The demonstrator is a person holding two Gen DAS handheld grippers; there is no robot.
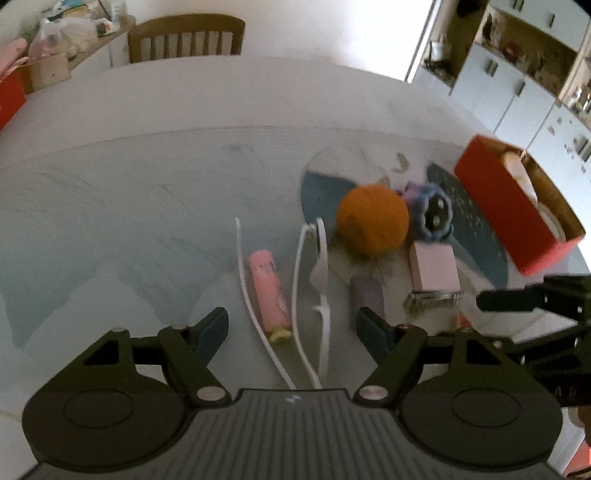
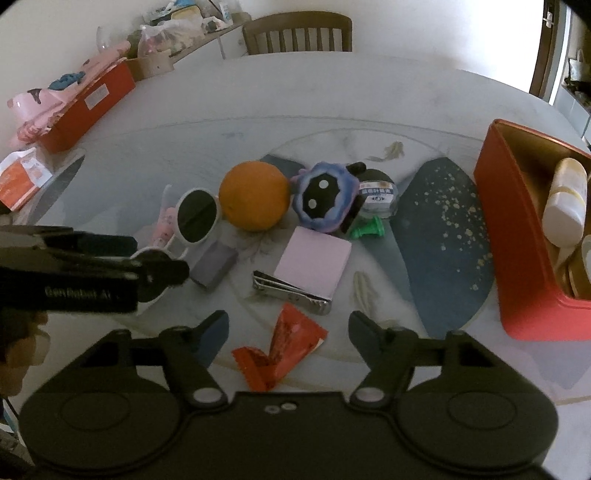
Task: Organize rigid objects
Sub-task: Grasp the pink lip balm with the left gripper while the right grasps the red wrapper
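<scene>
- Sorting barely begun, by the look of it: a bottle [image 2: 565,201] lies in the red box [image 2: 495,206], far right of the right gripper [image 2: 288,332]; its fingers stand apart around a red packet [image 2: 291,332].
- Left gripper [image 1: 293,325], fingers apart, straddles white sunglasses [image 1: 317,258] and a pink tube [image 1: 267,286], possibly untouched.
- Orange [image 2: 254,195], pink pad [image 2: 314,264] and clippers [image 2: 291,291] wait ahead on the marble table [image 2: 332,92]; a chair [image 2: 297,33] stands beyond.

Black tool [image 1: 293,325] bodies, dark blue fingertips [image 2: 212,334], silver pivot screws, white lettering.

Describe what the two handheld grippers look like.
Both the left gripper and the right gripper are matte black, with round hinge discs, silver pivot pins, a ribbed grey centre plate and dark blue fingers. White lettering runs along the left gripper's side.
</scene>
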